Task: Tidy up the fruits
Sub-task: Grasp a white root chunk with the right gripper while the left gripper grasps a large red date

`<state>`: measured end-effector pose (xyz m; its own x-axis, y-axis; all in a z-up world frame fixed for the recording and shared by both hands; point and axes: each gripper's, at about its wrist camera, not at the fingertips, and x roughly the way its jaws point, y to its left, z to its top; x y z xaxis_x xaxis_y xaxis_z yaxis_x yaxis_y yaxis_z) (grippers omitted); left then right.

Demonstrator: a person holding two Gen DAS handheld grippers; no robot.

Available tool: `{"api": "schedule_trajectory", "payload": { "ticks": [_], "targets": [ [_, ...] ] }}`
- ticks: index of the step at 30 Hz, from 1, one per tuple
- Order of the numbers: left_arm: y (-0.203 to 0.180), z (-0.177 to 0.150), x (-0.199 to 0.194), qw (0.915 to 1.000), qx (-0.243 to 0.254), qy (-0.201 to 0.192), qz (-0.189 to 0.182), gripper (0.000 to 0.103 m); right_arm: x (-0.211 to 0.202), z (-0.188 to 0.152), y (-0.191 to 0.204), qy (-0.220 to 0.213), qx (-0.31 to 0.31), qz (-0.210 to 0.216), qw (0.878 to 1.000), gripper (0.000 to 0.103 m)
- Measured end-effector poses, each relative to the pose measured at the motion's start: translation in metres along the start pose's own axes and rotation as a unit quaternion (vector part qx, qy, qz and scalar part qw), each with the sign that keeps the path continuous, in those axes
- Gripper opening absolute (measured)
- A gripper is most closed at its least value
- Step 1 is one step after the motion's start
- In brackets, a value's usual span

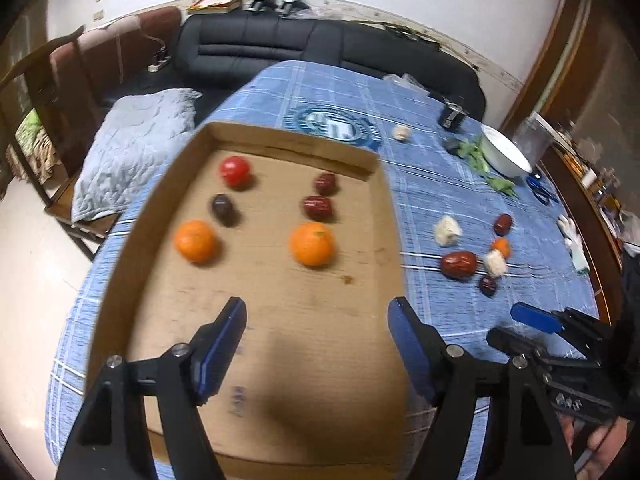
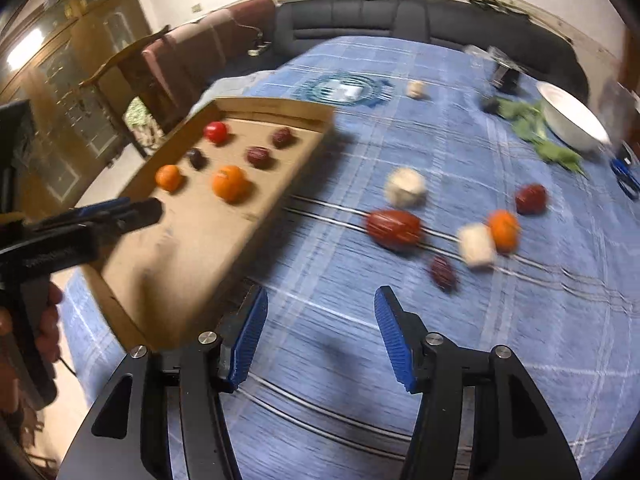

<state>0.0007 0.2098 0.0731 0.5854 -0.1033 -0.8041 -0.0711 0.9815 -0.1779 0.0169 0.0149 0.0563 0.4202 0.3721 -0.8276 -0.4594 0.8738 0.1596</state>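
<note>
A: Left gripper [image 1: 316, 336] status?
B: Jaws wide, nothing held, lower centre of its view over the cardboard tray [image 1: 280, 320]. Six fruits in the tray, upper middle: tomato [image 1: 235, 171], two oranges, three dark dates.
A: Right gripper [image 2: 320, 332]?
B: Jaws also wide and empty, above the blue tablecloth [image 2: 400, 136]. Loose fruit sits right of centre: large red date [image 2: 394, 229], small orange [image 2: 503, 230], two smaller dates. White bowl [image 2: 572, 120] upper right.

Black left gripper [image 1: 316, 344], blue ribbed pads [image 2: 390, 332], silver screws, bare-skinned hand [image 2: 44, 320]
</note>
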Motion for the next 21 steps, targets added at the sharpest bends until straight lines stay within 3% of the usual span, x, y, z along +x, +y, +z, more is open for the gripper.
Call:
{"api": "schedule_trajectory", "payload": {
  "ticks": [8,14,21],
  "targets": [
    [-0.049,-0.008,0.000,0.9991,0.039,0.009,-0.012,0.078,0.001,-0.003,-0.073,0.003,0.060,-0.022,0.998,0.055],
    [-0.074,-0.017,0.003,0.9978,0.063,0.022,-0.006,0.078,0.019,0.004,-0.095,0.007,0.057,-0.028,0.998,0.055],
    [-0.083,-0.020,0.008,0.9976,0.059,0.035,-0.003,0.078,0.032,0.018,-0.119,0.003,0.106,0.034,0.994,0.055]
  ]
}}
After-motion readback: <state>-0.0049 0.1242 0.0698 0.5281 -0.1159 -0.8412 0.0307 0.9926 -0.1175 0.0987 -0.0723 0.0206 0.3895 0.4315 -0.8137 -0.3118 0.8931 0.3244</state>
